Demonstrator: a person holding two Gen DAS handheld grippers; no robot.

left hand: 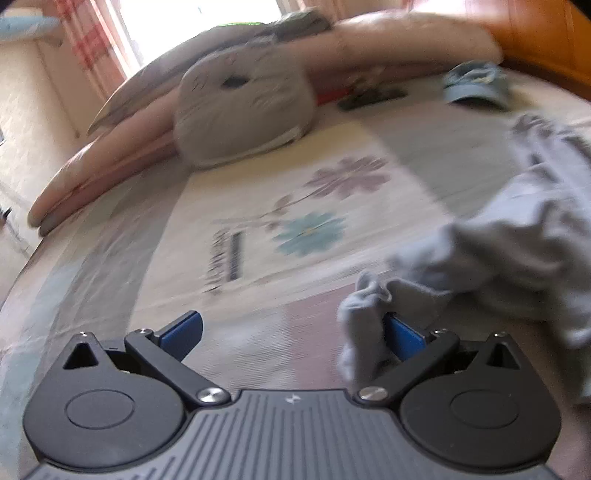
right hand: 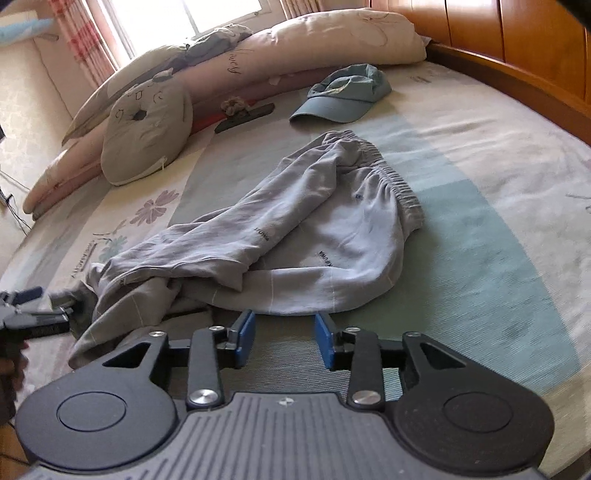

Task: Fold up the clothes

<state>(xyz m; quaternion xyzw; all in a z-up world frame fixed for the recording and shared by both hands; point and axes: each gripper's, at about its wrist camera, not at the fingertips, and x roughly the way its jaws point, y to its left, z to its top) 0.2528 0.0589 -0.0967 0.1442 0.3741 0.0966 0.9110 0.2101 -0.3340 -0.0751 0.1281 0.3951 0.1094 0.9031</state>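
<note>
Grey sweatpants (right hand: 332,221) lie crumpled on the bed sheet (right hand: 480,240), waistband toward the headboard, legs trailing to the near left. My right gripper (right hand: 285,341) hovers just short of the pants' near edge; its blue pads stand apart with only sheet between them. In the blurred left wrist view, the pants (left hand: 517,240) fill the right side. My left gripper (left hand: 293,332) is wide open, and a leg cuff (left hand: 364,314) drapes against its right finger, not pinched. The right wrist view shows the left gripper (right hand: 26,299) at the far left by the leg ends.
A blue cap (right hand: 343,96) and a dark hair clip (right hand: 243,114) lie beyond the pants. A grey cat cushion (right hand: 147,129) leans on long pink pillows (right hand: 314,37). The wooden headboard (right hand: 498,33) runs along the right. A window is at the back.
</note>
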